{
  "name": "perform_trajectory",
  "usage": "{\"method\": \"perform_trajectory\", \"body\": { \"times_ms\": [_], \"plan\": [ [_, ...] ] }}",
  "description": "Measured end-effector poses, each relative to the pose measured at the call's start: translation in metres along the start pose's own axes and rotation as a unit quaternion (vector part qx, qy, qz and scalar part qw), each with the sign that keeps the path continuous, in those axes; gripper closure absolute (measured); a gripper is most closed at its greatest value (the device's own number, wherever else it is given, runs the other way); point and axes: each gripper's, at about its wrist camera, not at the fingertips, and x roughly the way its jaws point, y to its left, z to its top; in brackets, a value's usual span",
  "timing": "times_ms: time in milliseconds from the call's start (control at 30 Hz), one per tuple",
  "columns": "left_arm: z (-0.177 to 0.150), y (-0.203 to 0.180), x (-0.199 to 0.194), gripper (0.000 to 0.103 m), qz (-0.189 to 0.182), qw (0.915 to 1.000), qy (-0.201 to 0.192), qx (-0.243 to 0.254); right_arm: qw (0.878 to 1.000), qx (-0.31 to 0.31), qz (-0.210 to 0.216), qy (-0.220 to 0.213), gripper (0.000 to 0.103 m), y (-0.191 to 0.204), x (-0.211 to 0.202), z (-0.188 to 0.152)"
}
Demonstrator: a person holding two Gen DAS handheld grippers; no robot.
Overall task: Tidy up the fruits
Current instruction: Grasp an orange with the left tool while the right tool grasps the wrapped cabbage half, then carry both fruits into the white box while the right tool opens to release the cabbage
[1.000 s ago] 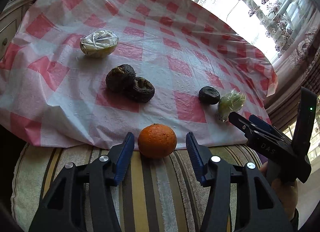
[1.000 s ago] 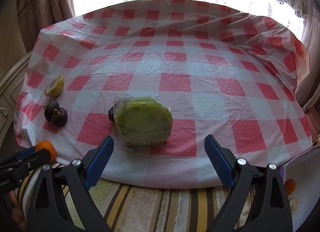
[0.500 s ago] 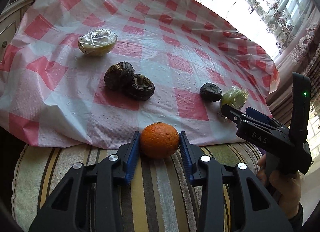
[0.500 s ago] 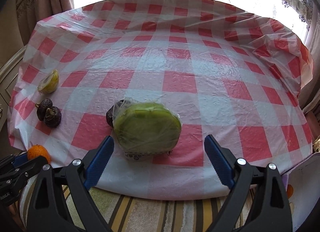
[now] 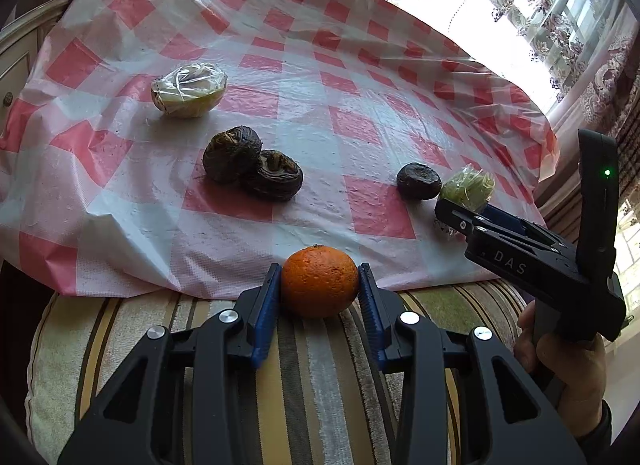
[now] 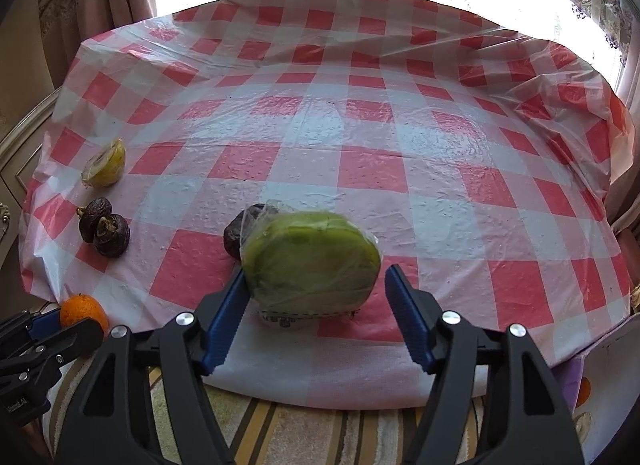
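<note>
- Now left gripper (image 5: 319, 289) pads pinch the orange (image 5: 319, 281) on the striped cushion (image 5: 304, 393), table edge.
- Right gripper (image 6: 314, 307) half-open around wrapped green fruit (image 6: 311, 261) on the checkered cloth (image 6: 360, 137); left pad touching.

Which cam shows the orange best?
Left wrist. The orange sits centered and whole between the fingers of the left hand-held gripper, which is shut on it, over the striped cushion. The right wrist view shows it only at the lower-left edge, partly hidden by that gripper.
</note>
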Motion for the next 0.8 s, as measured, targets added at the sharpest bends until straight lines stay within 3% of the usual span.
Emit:
{"method": "perform_trajectory", "body": {
  "times_ms": [33,800],
  "plan": [
    [0.0,0.0,0.0,0.067,0.0,1.0,0.0,0.001,1.0,-0.002,0.002,-0.001,0.041,0.001,0.0,0.0],
    [0.0,-0.004,-0.001,0.068,-0.012,0.9999,-0.003,0.012,0.999,0.037,0.024,-0.022,0.041,-0.016,-0.021,-0.008]
  ]
}}
